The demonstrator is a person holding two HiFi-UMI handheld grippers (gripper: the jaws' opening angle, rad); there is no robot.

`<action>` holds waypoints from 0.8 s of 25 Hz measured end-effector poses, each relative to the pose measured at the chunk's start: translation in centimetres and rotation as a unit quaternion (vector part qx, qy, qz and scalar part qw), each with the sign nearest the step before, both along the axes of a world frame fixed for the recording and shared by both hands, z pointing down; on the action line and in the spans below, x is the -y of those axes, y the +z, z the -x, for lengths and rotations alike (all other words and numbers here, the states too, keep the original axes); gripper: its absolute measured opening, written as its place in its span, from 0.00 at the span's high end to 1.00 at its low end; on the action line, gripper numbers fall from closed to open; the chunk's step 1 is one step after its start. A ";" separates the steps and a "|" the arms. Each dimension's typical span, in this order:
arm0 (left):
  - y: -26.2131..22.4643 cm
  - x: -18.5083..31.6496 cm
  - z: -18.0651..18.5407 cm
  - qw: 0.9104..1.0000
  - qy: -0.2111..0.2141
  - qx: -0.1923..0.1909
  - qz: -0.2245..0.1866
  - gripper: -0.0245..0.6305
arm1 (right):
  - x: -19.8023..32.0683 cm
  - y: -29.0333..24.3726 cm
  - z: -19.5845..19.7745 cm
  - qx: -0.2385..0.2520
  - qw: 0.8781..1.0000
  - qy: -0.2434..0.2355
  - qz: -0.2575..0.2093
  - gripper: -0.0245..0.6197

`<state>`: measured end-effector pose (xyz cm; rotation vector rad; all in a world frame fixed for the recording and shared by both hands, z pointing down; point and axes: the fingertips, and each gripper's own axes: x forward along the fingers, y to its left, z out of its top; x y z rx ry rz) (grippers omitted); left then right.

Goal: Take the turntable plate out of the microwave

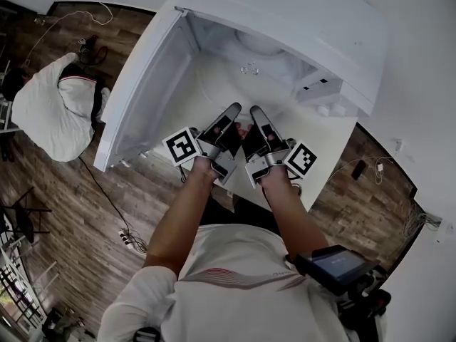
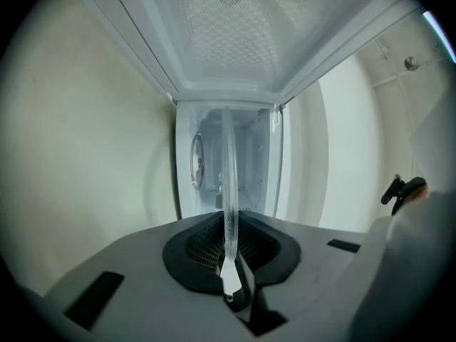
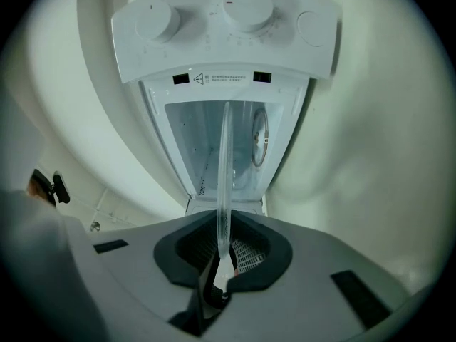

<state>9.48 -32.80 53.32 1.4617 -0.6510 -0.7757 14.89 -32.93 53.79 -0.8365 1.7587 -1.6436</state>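
The white microwave (image 1: 320,34) stands with its door (image 1: 142,91) swung open to the left. Just in front of its cavity hangs the clear glass turntable plate (image 1: 246,84), faint in the head view. My left gripper (image 1: 234,109) and right gripper (image 1: 255,111) sit side by side at its near rim, each shut on it. In the left gripper view the plate (image 2: 229,184) shows edge-on as a thin glass strip clamped between the pads of the left gripper (image 2: 229,262). The right gripper view shows the same plate edge (image 3: 224,177) pinched in the right gripper (image 3: 222,262), with the cavity (image 3: 221,148) behind.
The microwave's control panel (image 3: 228,27) carries two knobs. A white counter (image 1: 320,155) bears the oven. A person in white (image 1: 50,105) crouches on the wood floor at left, near cables and a power strip (image 1: 128,239).
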 end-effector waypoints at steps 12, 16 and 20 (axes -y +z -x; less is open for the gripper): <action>-2.6 -8.3 1.1 0.999 -0.051 0.002 -0.008 0.90 | -7.8 -2.5 1.2 0.007 0.999 -0.052 -0.008 0.90; -3.9 -10.8 1.9 0.998 -0.055 0.000 -0.012 0.90 | -10.1 -3.8 1.9 0.002 0.998 -0.058 -0.015 0.90; -5.4 -13.4 2.1 0.999 -0.044 0.000 -0.023 0.90 | -12.9 -5.4 2.1 0.006 0.998 -0.050 -0.024 0.90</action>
